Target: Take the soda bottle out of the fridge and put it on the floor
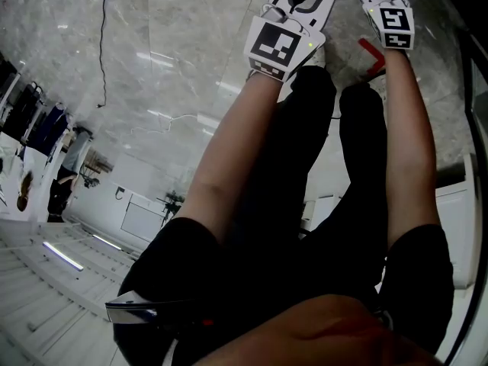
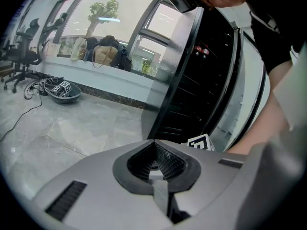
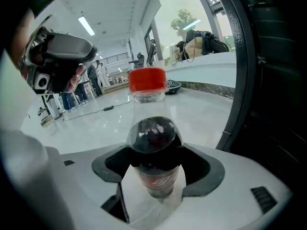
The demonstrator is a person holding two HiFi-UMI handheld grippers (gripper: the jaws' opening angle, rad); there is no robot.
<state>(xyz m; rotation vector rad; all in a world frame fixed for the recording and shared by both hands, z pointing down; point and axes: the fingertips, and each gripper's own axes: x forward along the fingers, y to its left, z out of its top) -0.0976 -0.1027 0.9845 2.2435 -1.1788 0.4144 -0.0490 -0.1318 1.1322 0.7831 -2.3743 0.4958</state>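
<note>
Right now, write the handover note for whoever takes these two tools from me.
Left tool: shut, nothing in it, pointed toward the fridge.
Right tool: shut on the soda bottle, gripping its body below the red cap.
Done: the bottle is outside the fridge, with the floor beyond it and the fridge frame to its right.
Left: lower the bottle, stand it upright on the floor, open the right tool and back away. Whether its base already touches the floor can't be told.
</note>
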